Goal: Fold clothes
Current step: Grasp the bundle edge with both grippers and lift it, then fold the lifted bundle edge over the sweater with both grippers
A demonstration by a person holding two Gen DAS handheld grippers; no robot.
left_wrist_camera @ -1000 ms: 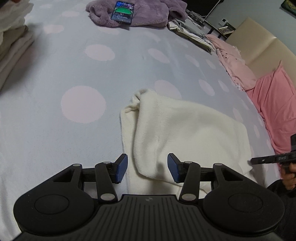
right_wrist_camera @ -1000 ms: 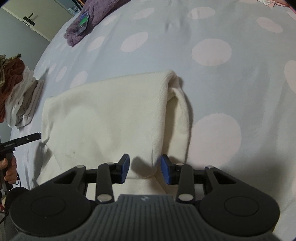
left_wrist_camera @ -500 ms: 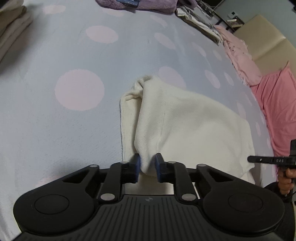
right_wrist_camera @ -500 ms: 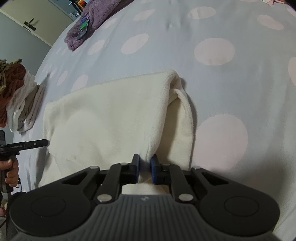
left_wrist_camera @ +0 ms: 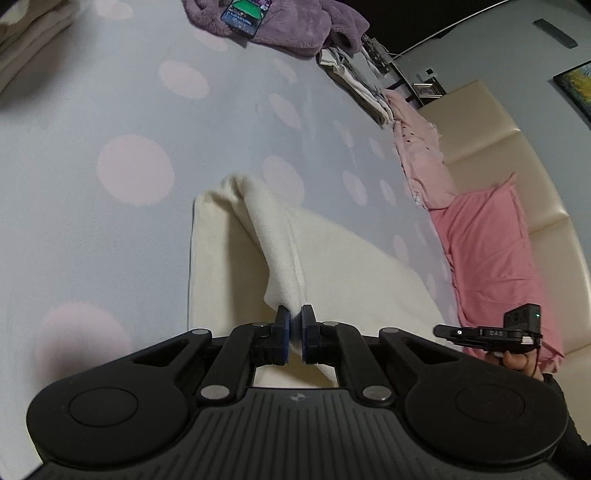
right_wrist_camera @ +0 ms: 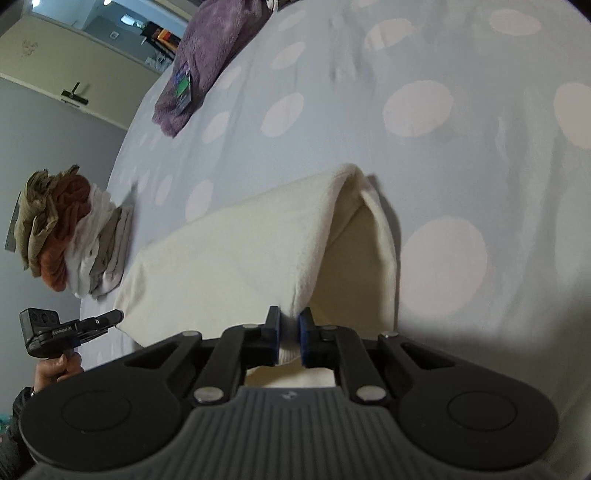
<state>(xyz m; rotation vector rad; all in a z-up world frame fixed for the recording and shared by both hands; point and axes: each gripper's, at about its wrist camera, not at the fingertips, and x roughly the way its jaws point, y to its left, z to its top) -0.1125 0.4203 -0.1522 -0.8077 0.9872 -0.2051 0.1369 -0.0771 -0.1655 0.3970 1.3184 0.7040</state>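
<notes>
A cream fleece garment (left_wrist_camera: 351, 273) lies folded on the polka-dot bedspread (left_wrist_camera: 122, 110). My left gripper (left_wrist_camera: 294, 318) is shut on the near left corner of its upper layer, and that edge rises off the layer below as a ridge. My right gripper (right_wrist_camera: 288, 322) is shut on the near right corner of the same cream garment (right_wrist_camera: 229, 254), so the layer tents up over a hollow. The right gripper (left_wrist_camera: 441, 329) shows at the right edge of the left wrist view, a hand beneath it. At the left edge of the right wrist view, the left gripper (right_wrist_camera: 115, 316) is visible.
A purple fleece (left_wrist_camera: 295, 22) with a phone (left_wrist_camera: 245, 14) on it lies at the far side. Pink clothes (left_wrist_camera: 491, 258) line the right edge by a beige padded backrest (left_wrist_camera: 517, 147). A stack of folded clothes (right_wrist_camera: 74, 236) stands at the left.
Both grippers went from open to shut on the near corners of the cream garment. They have since lifted the upper layer, which now tents above the lower one.
</notes>
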